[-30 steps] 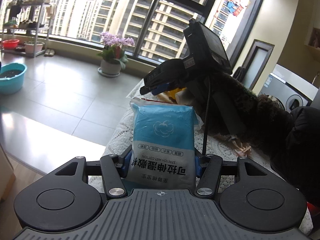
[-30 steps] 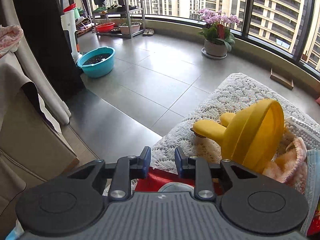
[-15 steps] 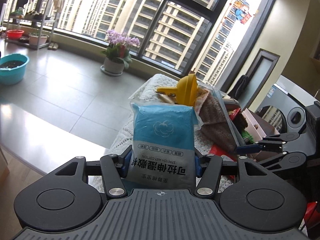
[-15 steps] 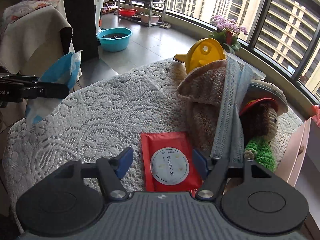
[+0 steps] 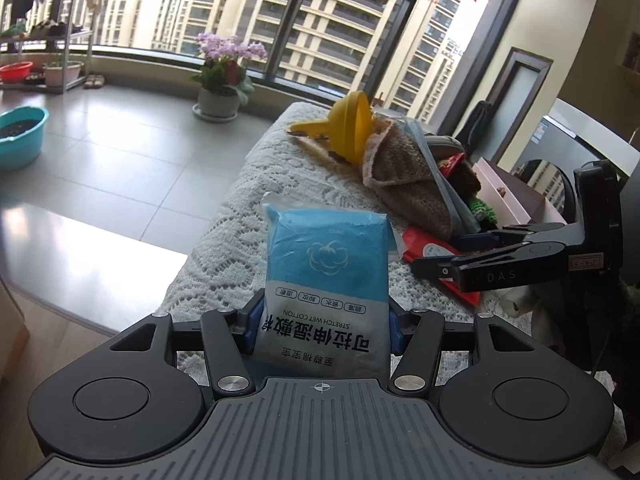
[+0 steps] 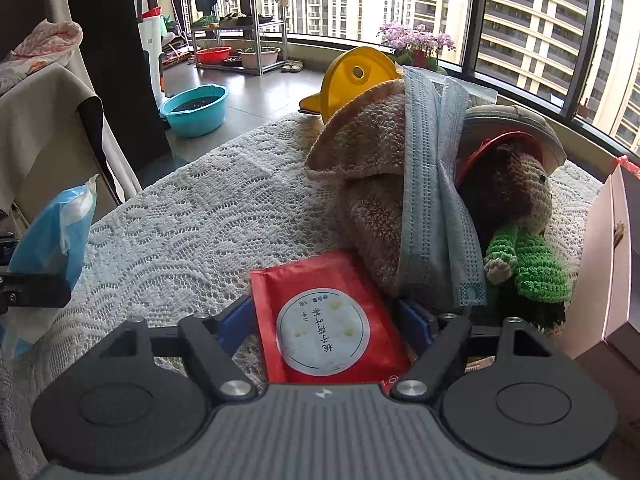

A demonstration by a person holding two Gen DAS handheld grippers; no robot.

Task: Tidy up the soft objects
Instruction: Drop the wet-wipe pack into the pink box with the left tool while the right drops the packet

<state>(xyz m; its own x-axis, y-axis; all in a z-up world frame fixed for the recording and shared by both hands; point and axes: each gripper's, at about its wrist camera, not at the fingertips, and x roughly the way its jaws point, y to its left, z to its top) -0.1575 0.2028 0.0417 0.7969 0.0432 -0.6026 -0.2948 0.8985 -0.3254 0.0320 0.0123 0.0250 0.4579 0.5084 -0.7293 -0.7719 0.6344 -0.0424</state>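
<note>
Left tool (image 5: 320,330) pinching the blue cotton pack (image 5: 326,276), held above the near edge of the lace-covered desk (image 6: 192,220) — same grip as a second ago. Right tool (image 6: 326,322) now spread wide around the red packet (image 6: 326,320), flat at the desk's near edge just beside the brown towel (image 6: 368,184); half a second ago further back, before that nearly closed. Probably next — closing on the packet.

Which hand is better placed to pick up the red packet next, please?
Right. The right tongs are open astride the red packet on the lace cloth; the left tongs already grip the blue cotton pack.
</note>
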